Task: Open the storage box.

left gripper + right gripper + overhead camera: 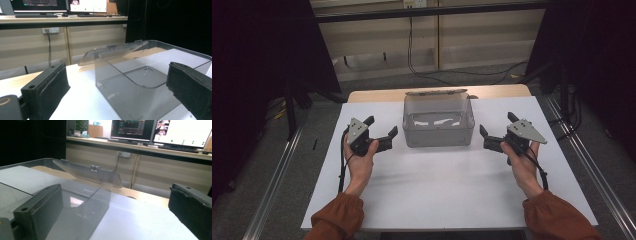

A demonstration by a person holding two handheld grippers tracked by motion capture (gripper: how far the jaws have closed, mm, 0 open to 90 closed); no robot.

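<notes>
On white table, box between jaws

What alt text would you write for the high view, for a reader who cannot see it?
A clear plastic box, lid hinged open behind it, sits on a white table. A person's hands hold the left gripper and right gripper, both open, on either side, apart from it.

Rust-orange sleeves with gathered cuffs cover both forearms; each black gripper, left and right, carries a grey three-cornered plate, a trailing black cable and padded, screw-holed jaws.
</notes>
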